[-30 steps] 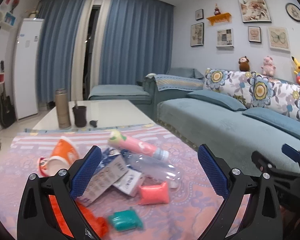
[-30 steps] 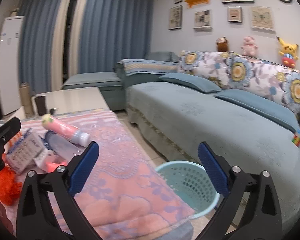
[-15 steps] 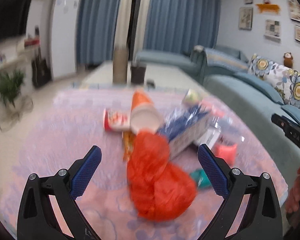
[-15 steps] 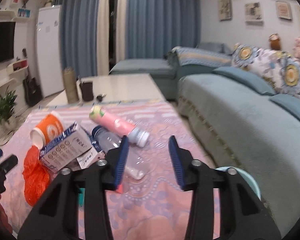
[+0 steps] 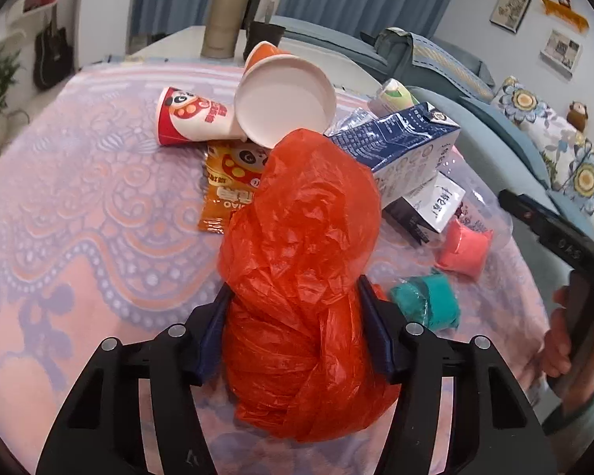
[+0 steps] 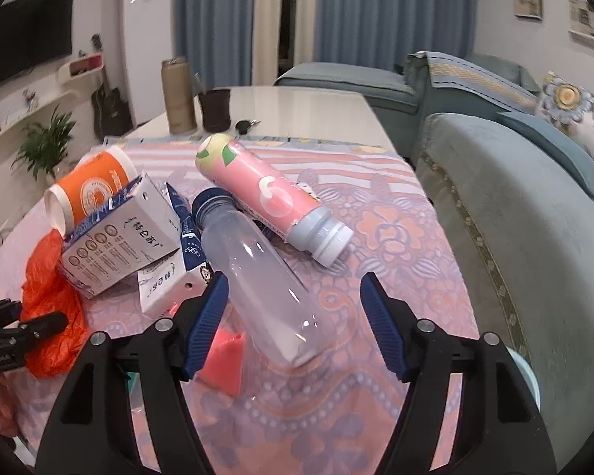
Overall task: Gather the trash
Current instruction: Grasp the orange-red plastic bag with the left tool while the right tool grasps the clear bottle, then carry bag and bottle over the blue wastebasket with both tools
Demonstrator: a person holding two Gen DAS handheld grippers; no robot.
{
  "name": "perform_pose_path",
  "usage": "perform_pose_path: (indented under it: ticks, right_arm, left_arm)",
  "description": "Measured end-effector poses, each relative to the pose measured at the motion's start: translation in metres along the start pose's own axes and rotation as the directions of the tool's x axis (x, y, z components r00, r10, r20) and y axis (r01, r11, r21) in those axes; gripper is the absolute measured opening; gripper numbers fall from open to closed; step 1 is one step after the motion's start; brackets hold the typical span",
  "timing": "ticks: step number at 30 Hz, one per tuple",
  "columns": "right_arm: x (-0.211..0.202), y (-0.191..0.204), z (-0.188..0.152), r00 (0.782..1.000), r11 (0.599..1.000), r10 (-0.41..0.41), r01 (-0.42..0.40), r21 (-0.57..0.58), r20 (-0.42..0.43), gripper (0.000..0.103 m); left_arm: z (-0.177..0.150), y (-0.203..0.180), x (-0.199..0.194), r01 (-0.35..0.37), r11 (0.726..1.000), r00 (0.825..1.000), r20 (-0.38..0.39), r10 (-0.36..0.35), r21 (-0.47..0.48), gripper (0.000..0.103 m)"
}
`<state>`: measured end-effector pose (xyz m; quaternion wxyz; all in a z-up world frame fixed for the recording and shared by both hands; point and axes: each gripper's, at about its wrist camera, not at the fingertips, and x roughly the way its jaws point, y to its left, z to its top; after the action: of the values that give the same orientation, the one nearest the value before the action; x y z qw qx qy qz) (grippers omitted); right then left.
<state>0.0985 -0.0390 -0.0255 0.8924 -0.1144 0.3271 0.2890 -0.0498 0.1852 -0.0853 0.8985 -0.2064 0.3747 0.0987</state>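
A crumpled orange plastic bag (image 5: 301, 245) lies on the patterned tablecloth (image 5: 79, 206). My left gripper (image 5: 297, 320) is closed around its lower part, both pads pressing the plastic. The bag also shows in the right wrist view (image 6: 49, 289). My right gripper (image 6: 295, 312) is open, its jaws on either side of the lower end of a clear plastic bottle (image 6: 265, 281) lying on the cloth, not touching it. A pink drink bottle (image 6: 265, 194), a blue-and-white carton (image 5: 408, 150), two paper cups (image 5: 285, 99) and a snack wrapper (image 5: 225, 190) lie in the pile.
Pink (image 5: 463, 249) and teal (image 5: 427, 304) packets lie right of the bag. A thermos (image 6: 177, 95) and dark cup (image 6: 215, 109) stand at the table's far end. A blue sofa (image 6: 514, 206) runs along the right. A basket rim (image 6: 528, 376) shows low right.
My left gripper moved in over the orange bag and closed on it. My right gripper swung from the basket to the trash pile, narrowed, then opened again around the clear bottle.
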Motion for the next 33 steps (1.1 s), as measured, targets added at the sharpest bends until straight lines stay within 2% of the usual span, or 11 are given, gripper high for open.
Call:
perform_pose_path:
  ticks: [4, 7, 9, 10, 11, 12, 15, 19, 22, 26, 33]
  right_arm:
    - [0.019, 0.005, 0.005, 0.998, 0.997, 0.024, -0.028, -0.074, -0.057, 0.066]
    - [0.034, 0.011, 0.009, 0.994, 0.992, 0.038, -0.049, -0.116, -0.098, 0.066]
    - [0.044, 0.016, 0.010, 0.991, 0.987, 0.039, -0.058, -0.147, -0.126, 0.066]
    - [0.049, 0.018, 0.010, 0.989, 0.986, 0.030, -0.053, -0.157, -0.144, 0.064]
    - [0.055, 0.019, 0.010, 0.986, 0.986, 0.032, -0.058, -0.159, -0.161, 0.058]
    - [0.058, 0.019, 0.010, 0.983, 0.984, 0.060, -0.087, -0.153, -0.172, 0.057]
    - [0.050, 0.021, 0.008, 0.988, 0.982, 0.053, -0.077, -0.170, -0.143, 0.051]
    - [0.029, 0.016, 0.006, 0.993, 0.989, 0.071, -0.082, -0.120, -0.089, 0.044]
    - [0.014, 0.010, 0.007, 0.995, 0.992, 0.083, -0.088, -0.087, -0.056, 0.044]
    - [-0.013, -0.001, 0.003, 0.993, 0.992, 0.118, -0.119, -0.036, -0.015, 0.044]
    - [-0.063, -0.035, -0.009, 0.994, 0.994, 0.083, -0.088, 0.065, 0.071, 0.044]
  left_arm:
    - [-0.005, 0.005, -0.006, 0.021, 1.000, 1.000, 0.012, -0.021, -0.017, 0.045]
    - [-0.009, 0.010, -0.012, 0.047, 0.999, 0.999, 0.026, -0.047, -0.015, 0.043]
    - [-0.006, -0.001, -0.012, 0.054, 0.999, 0.998, 0.025, -0.053, -0.010, 0.042]
    - [-0.003, -0.007, -0.012, 0.058, 0.998, 0.998, 0.024, -0.058, -0.009, 0.041]
    - [-0.001, -0.011, -0.012, 0.077, 0.997, 0.997, 0.027, -0.076, -0.006, 0.039]
    - [-0.001, -0.014, -0.014, 0.094, 0.996, 0.995, 0.032, -0.093, -0.001, 0.039]
    - [0.002, -0.024, -0.024, 0.115, 0.993, 0.991, 0.060, -0.116, 0.021, 0.037]
    - [0.007, -0.034, -0.040, 0.151, 0.988, 0.983, 0.104, -0.154, 0.042, 0.037]
    - [0.010, -0.045, -0.047, 0.142, 0.987, 0.982, 0.119, -0.150, 0.070, 0.036]
    - [0.015, -0.062, -0.055, 0.170, 0.980, 0.974, 0.135, -0.183, 0.105, 0.036]
    - [0.023, -0.107, -0.059, 0.256, 0.947, 0.950, 0.134, -0.283, 0.192, 0.036]
